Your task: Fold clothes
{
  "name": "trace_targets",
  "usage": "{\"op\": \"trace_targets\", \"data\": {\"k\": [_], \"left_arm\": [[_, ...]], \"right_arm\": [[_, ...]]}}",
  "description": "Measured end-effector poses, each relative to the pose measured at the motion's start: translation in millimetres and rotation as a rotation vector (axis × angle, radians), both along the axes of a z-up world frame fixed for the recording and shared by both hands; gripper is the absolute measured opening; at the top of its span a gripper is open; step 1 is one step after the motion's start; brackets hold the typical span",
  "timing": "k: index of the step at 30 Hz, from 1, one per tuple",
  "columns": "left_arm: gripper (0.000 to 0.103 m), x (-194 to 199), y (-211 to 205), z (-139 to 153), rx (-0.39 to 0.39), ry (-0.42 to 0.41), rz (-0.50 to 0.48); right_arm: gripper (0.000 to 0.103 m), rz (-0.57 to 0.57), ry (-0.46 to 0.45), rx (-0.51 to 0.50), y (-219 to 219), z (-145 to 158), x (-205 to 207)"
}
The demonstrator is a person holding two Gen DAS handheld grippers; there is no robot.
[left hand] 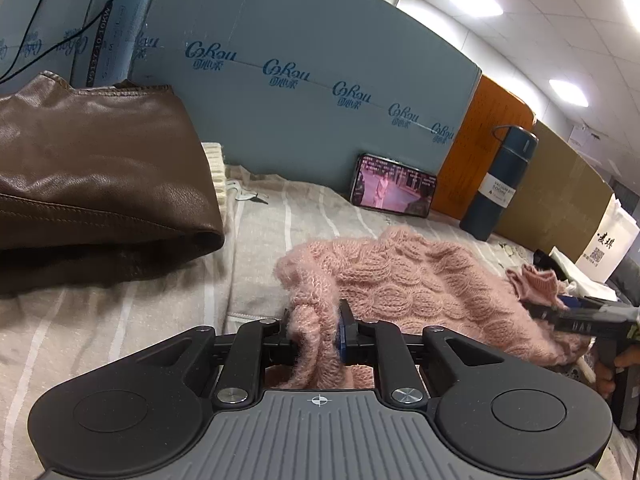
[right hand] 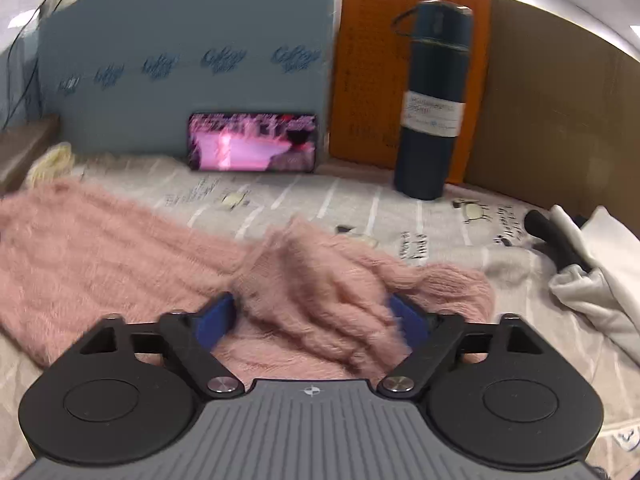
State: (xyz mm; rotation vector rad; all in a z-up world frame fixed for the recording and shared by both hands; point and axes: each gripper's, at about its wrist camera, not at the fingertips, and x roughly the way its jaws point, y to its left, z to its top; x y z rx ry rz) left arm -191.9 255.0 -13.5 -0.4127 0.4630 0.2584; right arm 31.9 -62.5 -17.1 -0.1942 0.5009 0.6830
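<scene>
One pink sweater (left hand: pixel 408 280) lies on the striped sheet (left hand: pixel 120 320). The left gripper (left hand: pixel 316 332) pinches a bunched fold tight. The right gripper (right hand: pixel 312 320) stands wide apart around a cuff, grip unclear. One phone (left hand: pixel 394 191), one flask (left hand: pixel 500 184), one brown jacket (left hand: pixel 100 168) sit nearby.

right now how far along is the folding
Early. Done: a brown leather jacket already lies folded beside the work area. In hand: the left gripper is shut on a bunched edge of the pink sweater, while the right gripper has knit between wide jaws. Left: the sweater is still rumpled, and a white garment waits unfolded.
</scene>
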Motion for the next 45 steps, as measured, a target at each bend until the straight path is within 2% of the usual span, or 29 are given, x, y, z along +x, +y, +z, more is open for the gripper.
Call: {"op": "trace_targets", "data": {"k": [3, 5, 11, 19, 23, 29, 30, 32, 33, 34, 35, 36, 39, 41, 43, 45], "left_arm": [[0.016, 0.9, -0.3, -0.4, 0.002, 0.004, 0.000], [0.015, 1.3, -2.2, 0.8, 0.017, 0.001, -0.002], [0.013, 2.3, -12.0, 15.1, 0.106, -0.033, -0.008], [0.013, 2.1, -8.5, 47.1, 0.209, -0.118, 0.042], [0.012, 2.5, -0.5, 45.1, 0.209, -0.085, 0.072], [0.014, 10.1, 6.1, 18.9, 0.198, 0.088, 0.027], [0.020, 10.2, 6.8, 16.4, 0.201, 0.107, 0.022], [0.028, 8.3, 6.3, 18.0, 0.227, 0.113, 0.024], [0.047, 7.2, 5.0, 21.8, 0.252, 0.108, 0.031], [0.077, 5.0, 1.3, 25.3, 0.298, 0.084, 0.048], [0.087, 2.8, -2.5, 28.8, 0.343, 0.061, 0.064], [0.093, 0.9, -6.4, 32.3, 0.387, 0.038, 0.077], [0.093, 6.3, -19.9, 42.3, 0.474, -0.009, -0.014], [0.093, 19.3, -27.0, 45.8, 0.506, -0.018, -0.095], [0.093, 35.4, -28.4, 44.4, 0.502, 0.014, -0.217], [0.093, 51.5, -29.9, 43.0, 0.497, 0.046, -0.339]], "right_arm": [[0.024, -0.041, 0.022, 0.043, -8.5, -1.2, 6.3], [0.018, -0.073, 0.007, 0.098, -19.4, 6.2, 8.7], [0.016, -0.176, -0.058, 0.282, -56.3, 33.6, 15.2], [0.014, -0.327, -0.092, 0.525, -113.4, 63.0, 28.7], [0.014, -0.398, -0.087, 0.542, -126.8, 55.7, 27.6], [0.014, -0.495, -0.079, 0.522, -138.1, 41.4, 26.7], [0.014, -0.511, -0.077, 0.518, -140.0, 39.0, 26.6], [0.017, -0.544, -0.074, 0.511, -143.8, 34.3, 26.3], [0.020, -0.560, -0.073, 0.507, -145.7, 31.9, 26.1], [0.022, -0.576, -0.071, 0.504, -147.6, 29.5, 25.9], [0.031, -0.592, -0.070, 0.500, -149.4, 27.2, 25.8], [0.043, -0.608, -0.069, 0.497, -151.3, 24.8, 25.6], [0.059, -0.657, -0.064, 0.485, -157.0, 17.7, 25.2], [0.066, -0.689, -0.061, 0.478, -160.7, 12.9, 24.9], [0.068, -0.640, -0.031, 0.494, -160.5, 11.3, 25.5], [0.076, -0.572, 0.004, 0.514, -159.3, 10.4, 26.3]]}}
